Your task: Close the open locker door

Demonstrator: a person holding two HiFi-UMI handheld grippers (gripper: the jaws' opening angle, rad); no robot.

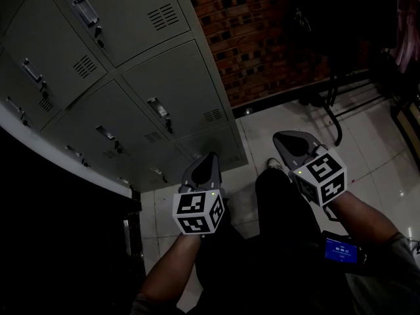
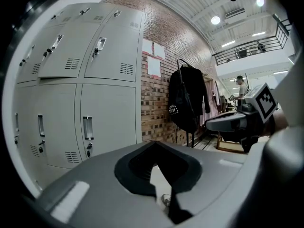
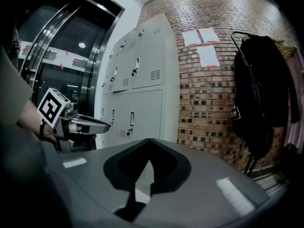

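Bank of pale grey metal lockers [image 1: 131,77] at the left, ending against the brick wall [image 1: 262,38]: flat doors, each with a recessed handle, a lock below it and a small vent grille. Cannot tell for sure which door stands open; in the left gripper view an upper door [image 2: 59,56] seems to sit a little proud of its neighbours. Left gripper [image 1: 207,157] and right gripper [image 1: 283,138] held side by side, near the lockers but apart from them, both with jaws pressed together on nothing. Glossy pale tiled floor [image 1: 374,163] below. Farther right along the brick, white paper sheets [image 3: 204,44] and a dark jacket [image 3: 259,103] on a metal rack. Dim room, with ceiling lamps and a railed upper gallery [image 2: 247,49] beyond.
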